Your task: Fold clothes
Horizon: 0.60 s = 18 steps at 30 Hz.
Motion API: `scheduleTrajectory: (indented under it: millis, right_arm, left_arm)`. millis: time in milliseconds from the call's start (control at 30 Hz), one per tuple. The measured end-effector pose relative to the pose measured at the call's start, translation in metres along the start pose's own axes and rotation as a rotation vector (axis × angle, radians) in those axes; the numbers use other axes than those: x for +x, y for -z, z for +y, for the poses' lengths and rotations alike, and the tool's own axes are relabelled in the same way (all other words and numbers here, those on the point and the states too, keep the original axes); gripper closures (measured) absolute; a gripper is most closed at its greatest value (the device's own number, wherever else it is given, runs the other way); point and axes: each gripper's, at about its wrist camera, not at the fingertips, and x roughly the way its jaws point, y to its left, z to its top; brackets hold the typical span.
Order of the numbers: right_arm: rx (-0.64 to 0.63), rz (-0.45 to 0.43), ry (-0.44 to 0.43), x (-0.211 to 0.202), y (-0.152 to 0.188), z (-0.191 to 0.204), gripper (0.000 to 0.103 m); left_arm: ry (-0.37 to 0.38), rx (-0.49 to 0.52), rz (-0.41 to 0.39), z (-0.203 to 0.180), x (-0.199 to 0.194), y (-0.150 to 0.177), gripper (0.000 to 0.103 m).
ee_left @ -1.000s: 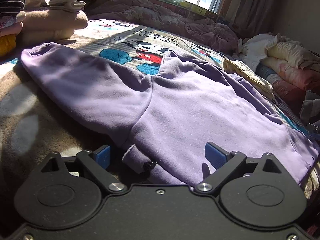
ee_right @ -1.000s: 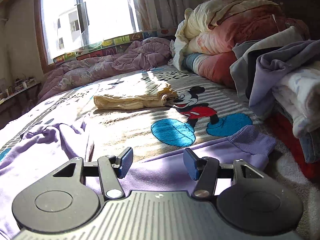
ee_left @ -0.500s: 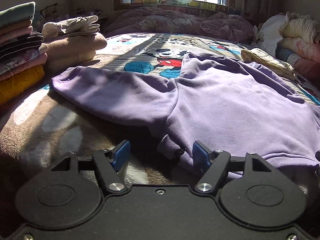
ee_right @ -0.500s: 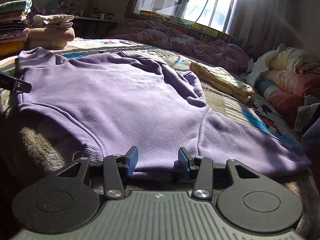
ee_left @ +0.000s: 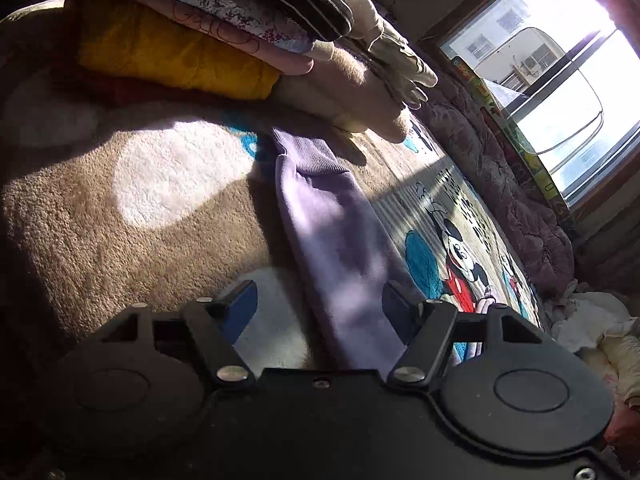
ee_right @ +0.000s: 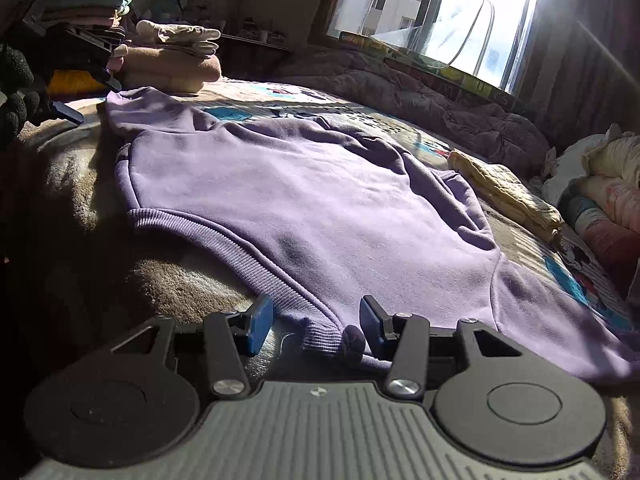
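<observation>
A purple sweatshirt (ee_right: 320,200) lies spread flat on the bed. In the left wrist view its left sleeve (ee_left: 336,240) runs away from me, ribbed cuff (ee_left: 308,156) at the far end. My left gripper (ee_left: 318,308) is open, with the sleeve lying between its fingers. My right gripper (ee_right: 316,322) is open at the sweatshirt's ribbed hem corner (ee_right: 320,332), which sits between its fingers. The left gripper also shows in the right wrist view (ee_right: 68,112) at the far left by the cuff.
A stack of folded clothes (ee_left: 224,28) stands just beyond the cuff. A folded cream cloth (ee_right: 508,196) lies right of the sweatshirt. A heap of bedding (ee_right: 604,184) is at the right, a quilt (ee_right: 420,100) under the window. The Mickey Mouse blanket (ee_left: 460,248) covers the bed.
My left gripper has swung from the sweatshirt's hem corner out to the left sleeve. My right gripper has shifted left to the hem corner. Both stay open.
</observation>
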Motion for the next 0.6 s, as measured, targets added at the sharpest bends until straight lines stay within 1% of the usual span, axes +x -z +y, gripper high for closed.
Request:
scheduleTrajectory:
  millis: [33, 133, 167, 200, 267, 300, 333, 367, 400, 433, 467, 500, 533, 600]
  right_arm:
    - [-0.005, -0.025, -0.015, -0.002, -0.004, 0.006, 0.054]
    - [-0.052, -0.09, -0.087, 0.0, -0.029, 0.036, 0.054]
    - [-0.07, -0.105, -0.111, 0.005, -0.038, 0.047, 0.054]
    - [-0.085, -0.128, -0.141, 0.01, -0.051, 0.06, 0.054]
    - [-0.124, -0.164, -0.2, 0.023, -0.076, 0.086, 0.054]
    - [-0.146, -0.173, -0.231, 0.03, -0.085, 0.098, 0.054]
    - [-0.157, -0.173, -0.266, 0.039, -0.091, 0.106, 0.053]
    - [-0.152, -0.148, -0.318, 0.051, -0.096, 0.113, 0.051]
    - [-0.148, -0.116, -0.368, 0.064, -0.1, 0.12, 0.05]
    - [-0.152, -0.057, -0.401, 0.075, -0.097, 0.126, 0.048]
    - [-0.157, -0.018, -0.416, 0.081, -0.091, 0.13, 0.045]
    - [-0.164, 0.009, -0.427, 0.084, -0.085, 0.133, 0.045]
    - [-0.176, -0.016, -0.419, 0.079, -0.079, 0.135, 0.045]
    - [-0.187, -0.023, -0.413, 0.072, -0.076, 0.135, 0.045]
  left_arm:
    - [-0.01, -0.008, -0.003, 0.005, 0.008, -0.013, 0.035]
    - [-0.028, 0.04, 0.02, 0.01, 0.034, -0.04, 0.038]
    - [-0.027, 0.067, 0.031, 0.009, 0.042, -0.046, 0.043]
    - [-0.032, 0.104, 0.042, 0.006, 0.049, -0.05, 0.064]
    - [-0.042, 0.183, 0.069, -0.002, 0.058, -0.054, 0.102]
    - [-0.047, 0.229, 0.048, -0.006, 0.056, -0.055, 0.102]
    - [-0.052, 0.279, 0.005, -0.011, 0.05, -0.056, 0.102]
    - [-0.057, 0.329, -0.038, -0.016, 0.044, -0.057, 0.102]
    - [-0.082, 0.381, -0.049, -0.018, 0.046, -0.055, 0.101]
    - [-0.114, 0.41, -0.025, -0.016, 0.056, -0.052, 0.101]
    - [-0.142, 0.425, 0.007, -0.01, 0.068, -0.05, 0.1]
    - [-0.148, 0.439, 0.009, -0.005, 0.074, -0.048, 0.095]
    - [-0.148, 0.457, -0.008, -0.004, 0.073, -0.047, 0.093]
    - [-0.179, 0.481, -0.051, -0.008, 0.063, -0.045, 0.081]
